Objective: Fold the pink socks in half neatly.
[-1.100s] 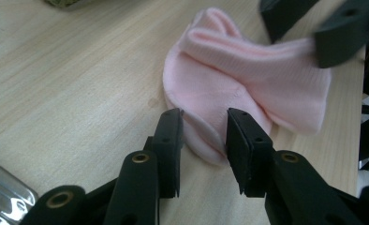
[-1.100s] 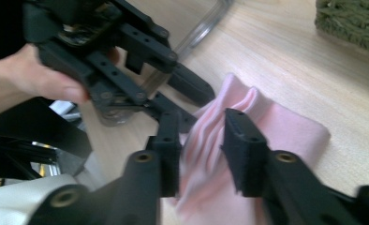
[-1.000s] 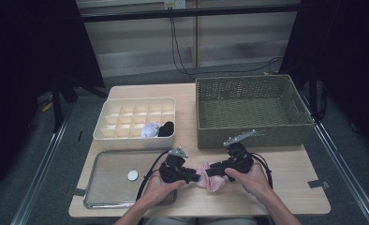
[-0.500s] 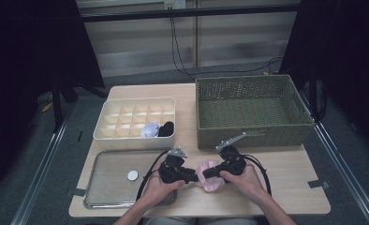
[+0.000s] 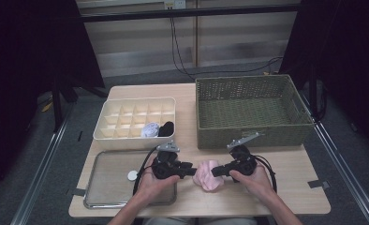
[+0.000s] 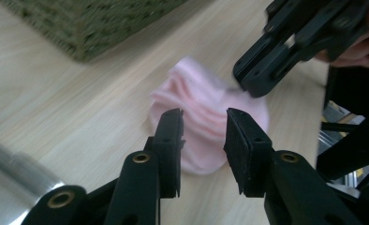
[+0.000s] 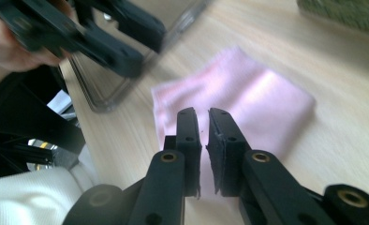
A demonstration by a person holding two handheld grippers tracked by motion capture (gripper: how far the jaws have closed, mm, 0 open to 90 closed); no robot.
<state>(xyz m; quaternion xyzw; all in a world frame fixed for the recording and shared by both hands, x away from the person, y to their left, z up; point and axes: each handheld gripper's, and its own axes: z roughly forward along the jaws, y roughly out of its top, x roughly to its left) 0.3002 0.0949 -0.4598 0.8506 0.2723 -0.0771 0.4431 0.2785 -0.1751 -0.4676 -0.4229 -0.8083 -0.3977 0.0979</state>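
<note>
Each hand-held gripper, left gripper (image 5: pixel 190 169) and right gripper (image 5: pixel 216 171), has a black body with two flat black jaws fixed by brass-coloured rivets. A grey three-cornered plate (image 5: pixel 244 139) tops each. Black cables (image 5: pixel 269 165) trail behind. A white ribbed sleeve (image 7: pixel 30 199) is worn.

The high view looks forward and down from above the person's side of the table (image 5: pixel 285 197), far enough back to take in the whole tabletop, the wicker basket (image 5: pixel 250 110) and the floor around it. The left gripper view sits close behind the left gripper (image 6: pixel 203 136), low over the wood, facing across the table towards the right gripper (image 6: pixel 285 51). The right gripper view rides just behind the right gripper (image 7: pixel 203 136), equally low, facing the opposite way towards the left gripper (image 7: pixel 93 37). All three views share the pink cloth (image 5: pixel 209 174) (image 6: pixel 206 112) (image 7: pixel 248 108) lying between the hands.
</note>
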